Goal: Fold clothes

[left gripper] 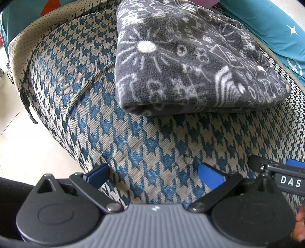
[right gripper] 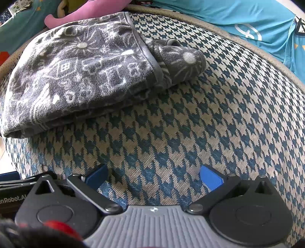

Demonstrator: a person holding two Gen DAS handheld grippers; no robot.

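Observation:
A grey fleece garment (left gripper: pixel 186 63) with white doodle print lies folded into a thick rectangle on a blue-and-beige houndstooth cushion (left gripper: pixel 133 148). In the right wrist view the same folded garment (right gripper: pixel 76 76) sits at the upper left, with a small flap and a piped hem sticking out on its right side. My left gripper (left gripper: pixel 155 174) is open, low over the cushion, well short of the garment's near fold. My right gripper (right gripper: pixel 153 176) is open too, over bare cushion (right gripper: pixel 190 124), with nothing between its blue pads.
Teal fabric (left gripper: pixel 266 24) lies behind the cushion, and a pink item (right gripper: pixel 91 9) shows at the back. Pale floor tiles (left gripper: pixel 22 148) drop away left of the cushion's edge. The other gripper's body (left gripper: pixel 282 175) sits close at the right.

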